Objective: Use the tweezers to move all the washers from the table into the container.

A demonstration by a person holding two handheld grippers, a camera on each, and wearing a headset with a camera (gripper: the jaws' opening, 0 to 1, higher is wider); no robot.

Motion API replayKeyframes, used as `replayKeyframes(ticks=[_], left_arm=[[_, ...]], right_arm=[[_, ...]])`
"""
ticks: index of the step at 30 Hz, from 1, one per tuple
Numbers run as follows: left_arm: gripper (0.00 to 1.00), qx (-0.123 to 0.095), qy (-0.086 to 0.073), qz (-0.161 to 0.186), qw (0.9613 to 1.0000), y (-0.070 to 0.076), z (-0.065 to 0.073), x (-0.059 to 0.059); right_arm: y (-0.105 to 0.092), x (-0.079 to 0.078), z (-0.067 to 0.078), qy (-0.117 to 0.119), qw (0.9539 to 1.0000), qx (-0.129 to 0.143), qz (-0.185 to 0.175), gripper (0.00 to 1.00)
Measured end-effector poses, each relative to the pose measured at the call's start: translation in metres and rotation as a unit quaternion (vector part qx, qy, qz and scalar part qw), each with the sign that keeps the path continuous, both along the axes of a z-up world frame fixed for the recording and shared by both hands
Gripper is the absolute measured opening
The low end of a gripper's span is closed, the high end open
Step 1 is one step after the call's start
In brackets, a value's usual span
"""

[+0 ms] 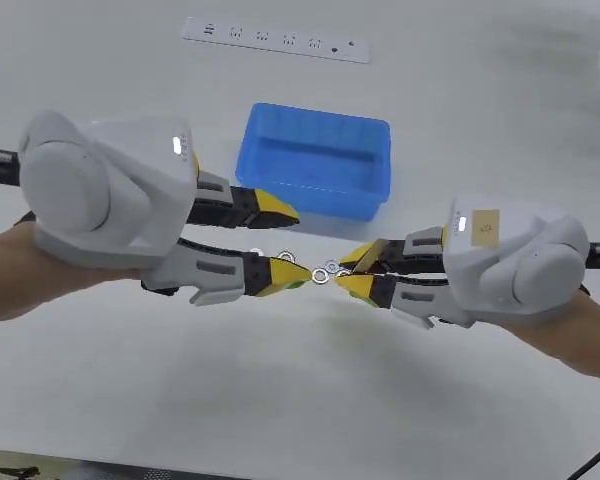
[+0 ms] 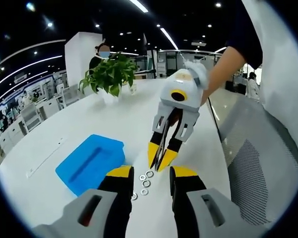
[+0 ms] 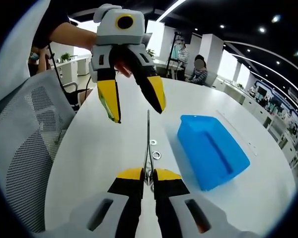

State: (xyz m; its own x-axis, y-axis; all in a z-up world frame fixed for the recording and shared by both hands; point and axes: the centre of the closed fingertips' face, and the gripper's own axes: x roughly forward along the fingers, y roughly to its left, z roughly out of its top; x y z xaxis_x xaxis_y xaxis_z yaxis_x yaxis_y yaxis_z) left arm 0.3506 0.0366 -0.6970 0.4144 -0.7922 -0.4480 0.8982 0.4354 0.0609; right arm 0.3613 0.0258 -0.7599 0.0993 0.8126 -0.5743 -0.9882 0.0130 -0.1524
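Steel tweezers (image 3: 148,144) sit clamped between the jaws of the right gripper (image 3: 149,176), which are drawn in narrow on the handle end. The tool's long axis runs straight out along the jaws, toward 12 o'clock in the right gripper view. A small cluster of washers (image 3: 156,155) lies on the white table (image 1: 280,400) just beside the shaft, at about 1 o'clock from the jaw tips. The two blades read as one thin line, and I cannot tell whether the points touch a washer.

The left gripper (image 3: 135,110) faces it from 12 o'clock, jaws spread wide and holding nothing. In the head view the washers lie between the two grippers, with the tweezer points close beside them.

The blue container (image 3: 208,144) stands open-topped at 2 o'clock from the right gripper in its own view. In the head view it is at 12 o'clock from the washers, near but apart. A power strip (image 1: 275,40) lies beyond it.

This looks like the pick stage. The coming move turns on nudging the points toward 1 o'clock onto one washer's rim, pinching, then carrying it over the container wall; a flat washer could slip from the tips
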Motion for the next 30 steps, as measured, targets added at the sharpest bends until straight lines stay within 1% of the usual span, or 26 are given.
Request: replayKeyframes(ticks=[1, 2, 3, 5, 6, 9, 11, 13, 15, 17, 19, 20, 21, 23, 28, 30], left_arm=[[0.33, -0.003, -0.002, -0.006, 1.0000, -0.004, 0.001, 0.001], [0.33, -0.002, -0.006, -0.016, 0.9999, -0.011, 0.002, 0.002], [0.33, -0.002, -0.007, -0.018, 0.9998, -0.014, 0.002, 0.003], [0.33, 0.002, -0.013, -0.033, 0.9994, -0.024, 0.002, 0.007], [0.32, 0.002, -0.013, -0.045, 0.9989, -0.030, 0.002, 0.007], [0.31, 0.007, -0.017, -0.065, 0.9977, -0.040, 0.002, 0.009], [0.28, 0.008, -0.020, -0.076, 0.9969, -0.044, 0.004, 0.009], [0.24, 0.000, -0.021, -0.085, 0.9962, -0.046, 0.008, 0.008], [0.21, -0.006, -0.025, -0.094, 0.9953, -0.047, 0.011, 0.006], [0.16, -0.008, -0.022, -0.103, 0.9944, -0.048, 0.012, 0.003], [0.15, -0.005, -0.020, -0.112, 0.9934, -0.049, 0.011, 0.000], [0.14, 0.000, -0.022, -0.113, 0.9934, -0.049, 0.010, 0.000], [0.12, 0.003, -0.021, -0.115, 0.9932, -0.048, 0.008, -0.001], [0.11, 0.003, -0.018, -0.116, 0.9931, -0.048, 0.007, -0.002], [0.11, 0.004, -0.019, -0.123, 0.9923, -0.051, 0.006, -0.003], [0.08, 0.007, -0.022, -0.122, 0.9923, -0.050, 0.006, -0.001]], right_arm=[[0.001, -0.001, 0.000, 0.000, 1.0000, -0.001, 0.001, 0.08], [0.001, -0.001, 0.000, 0.000, 1.0000, -0.001, 0.003, 0.08], [0.002, -0.002, 0.000, 0.000, 1.0000, -0.001, 0.004, 0.08], [0.004, -0.004, 0.000, 0.001, 1.0000, 0.000, 0.006, 0.08], [0.004, -0.004, 0.000, 0.000, 1.0000, -0.001, 0.008, 0.08], [0.004, -0.006, 0.000, -0.001, 0.9999, -0.004, 0.011, 0.08], [0.003, -0.006, 0.000, 0.000, 0.9999, -0.004, 0.011, 0.08], [0.002, -0.005, 0.000, -0.001, 0.9999, -0.005, 0.011, 0.08], [0.001, -0.004, 0.000, 0.000, 1.0000, -0.004, 0.009, 0.08], [0.001, -0.004, 0.000, -0.001, 1.0000, -0.004, 0.009, 0.08], [0.002, -0.004, 0.000, 0.001, 1.0000, -0.004, 0.009, 0.08], [0.002, -0.004, 0.000, 0.000, 0.9999, -0.005, 0.010, 0.08], [0.002, -0.004, -0.001, 0.000, 0.9999, -0.005, 0.010, 0.08], [0.002, -0.004, -0.001, 0.002, 0.9999, -0.005, 0.011, 0.08], [0.003, -0.006, -0.002, 0.004, 0.9999, -0.006, 0.014, 0.08], [0.003, -0.006, -0.002, 0.003, 0.9999, -0.006, 0.015, 0.08]])
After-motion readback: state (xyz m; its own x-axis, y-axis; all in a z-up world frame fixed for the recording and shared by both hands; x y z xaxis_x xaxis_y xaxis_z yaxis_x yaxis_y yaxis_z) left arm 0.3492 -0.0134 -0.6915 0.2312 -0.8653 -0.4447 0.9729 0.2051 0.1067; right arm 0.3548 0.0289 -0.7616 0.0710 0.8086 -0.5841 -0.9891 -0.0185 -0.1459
